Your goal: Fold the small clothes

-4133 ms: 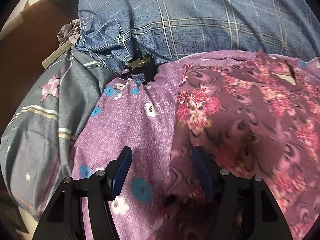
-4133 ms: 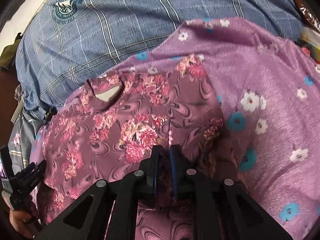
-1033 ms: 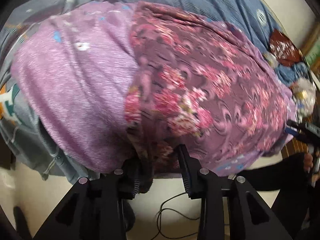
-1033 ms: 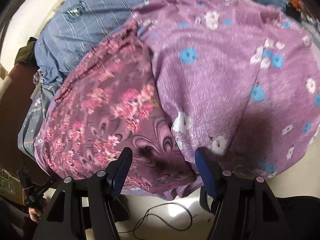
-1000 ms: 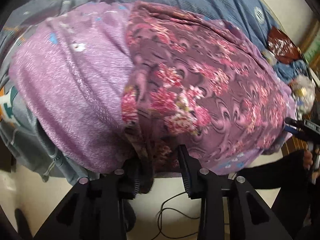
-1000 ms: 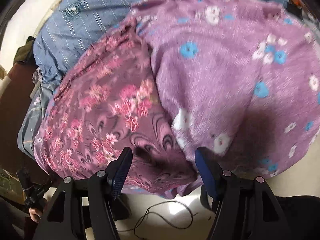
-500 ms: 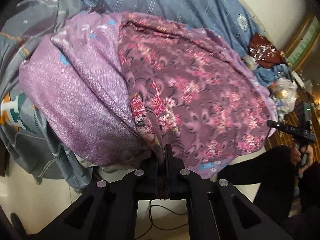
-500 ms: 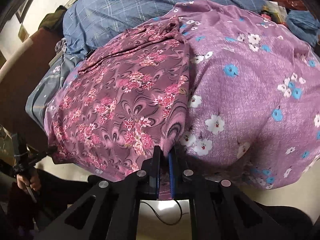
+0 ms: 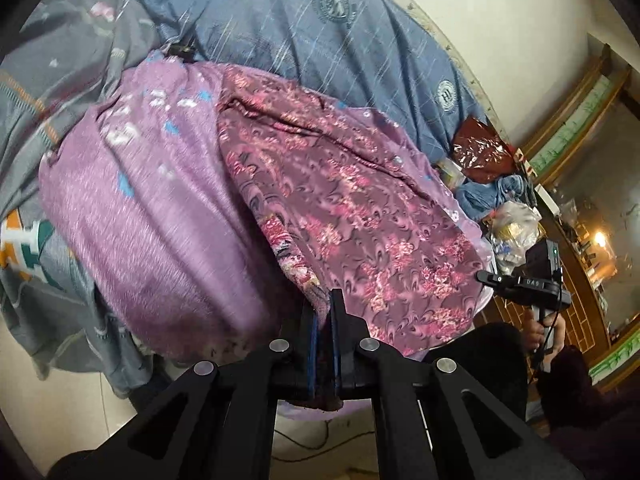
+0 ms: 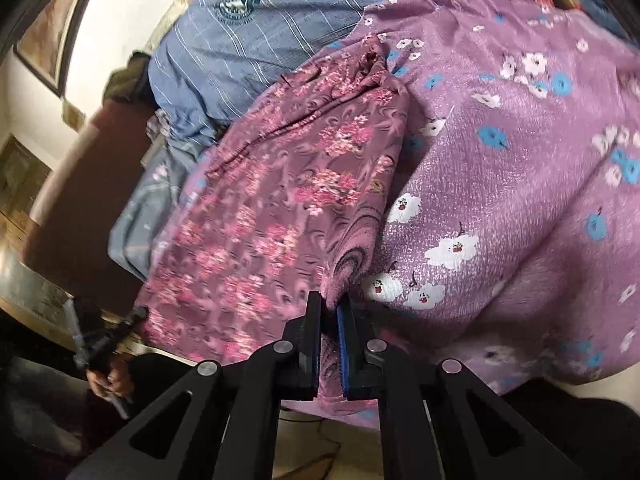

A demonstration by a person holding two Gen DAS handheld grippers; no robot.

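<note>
While I grip the near hem of the floral garment (image 9: 360,216) in both hands, left gripper (image 9: 323,316) and right gripper (image 10: 330,312) each clenched on a corner, it lies spread over the lilac sheet (image 10: 500,184) on the bed. If I lift unevenly, the thin cloth may slip from one pinch or drag the sheet with it. A blue quilt (image 9: 320,36) lies behind, bags (image 9: 508,220) crowd the far end; nothing blocks the fold

floral garment (image 9: 340,208) hem hidden between tongs; bedding (image 9: 60,92) motion-blurred
</note>
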